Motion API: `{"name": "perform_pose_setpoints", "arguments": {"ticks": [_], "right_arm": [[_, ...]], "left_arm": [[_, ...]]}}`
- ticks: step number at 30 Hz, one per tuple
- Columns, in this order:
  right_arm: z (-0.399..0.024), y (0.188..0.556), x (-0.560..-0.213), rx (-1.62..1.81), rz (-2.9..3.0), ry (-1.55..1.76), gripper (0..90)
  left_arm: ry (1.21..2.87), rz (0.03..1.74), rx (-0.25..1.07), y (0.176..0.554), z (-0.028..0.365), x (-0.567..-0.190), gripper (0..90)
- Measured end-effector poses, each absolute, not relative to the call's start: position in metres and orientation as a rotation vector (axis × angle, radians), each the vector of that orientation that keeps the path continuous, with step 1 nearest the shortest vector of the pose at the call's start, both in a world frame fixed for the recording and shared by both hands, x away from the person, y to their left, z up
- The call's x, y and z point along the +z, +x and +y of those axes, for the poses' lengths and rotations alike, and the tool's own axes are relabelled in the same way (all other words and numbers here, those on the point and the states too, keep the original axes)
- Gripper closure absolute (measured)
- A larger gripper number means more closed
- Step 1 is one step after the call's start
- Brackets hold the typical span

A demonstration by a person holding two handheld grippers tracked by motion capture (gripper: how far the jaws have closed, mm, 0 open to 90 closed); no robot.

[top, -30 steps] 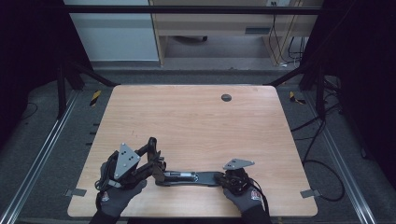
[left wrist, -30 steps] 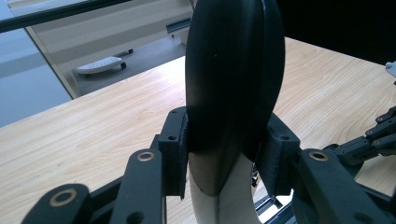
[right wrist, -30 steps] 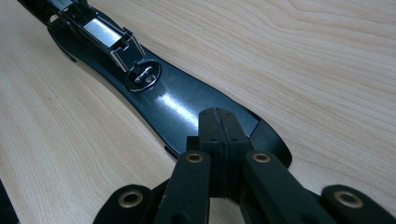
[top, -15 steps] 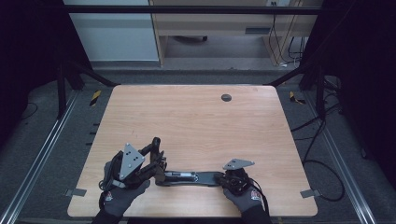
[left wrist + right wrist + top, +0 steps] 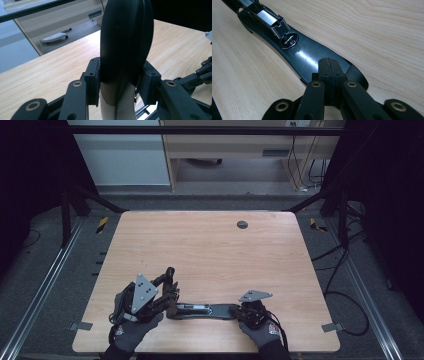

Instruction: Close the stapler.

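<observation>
Pale wooden table (image 5: 210,255), black grommet (image 5: 242,224) far off: left gripper (image 5: 167,292) clamps an opened black stapler (image 5: 200,310); right gripper (image 5: 245,312) (jaws fully together) presses its base.

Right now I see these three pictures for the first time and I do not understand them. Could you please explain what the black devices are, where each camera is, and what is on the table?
There is no robot here. A person in gloves holds a hand tool with two black fingers in each hand: the left gripper and the right gripper. The wide picture comes from a camera above the person's side of the wooden table. Each of the other two pictures comes from a camera mounted on one gripper, looking along its fingers.

A black stapler, folded open, lies on the table between the hands. The left gripper's fingers clamp the rounded top part of it. The right gripper's fingers are shut together, and their tips seem to rest on the end of the flat base. Far back on the table is a small dark round spot.
</observation>
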State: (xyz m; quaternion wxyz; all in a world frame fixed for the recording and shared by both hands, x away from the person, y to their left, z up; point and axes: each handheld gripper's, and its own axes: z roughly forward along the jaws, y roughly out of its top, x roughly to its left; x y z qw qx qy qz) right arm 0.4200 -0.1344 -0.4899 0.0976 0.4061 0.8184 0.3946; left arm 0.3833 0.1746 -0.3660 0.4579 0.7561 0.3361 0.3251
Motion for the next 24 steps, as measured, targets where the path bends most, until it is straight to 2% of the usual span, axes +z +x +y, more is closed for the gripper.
{"name": "perform_pose_setpoints", "arguments": {"ticks": [24], "right_arm": [[-0.134, 0.42, -0.49, 1.166, 2.423, 1.2, 90.0]], "left_arm": [[1.889, 0.797, 0.806, 0.384, 0.161, -0.368, 56.2]]}}
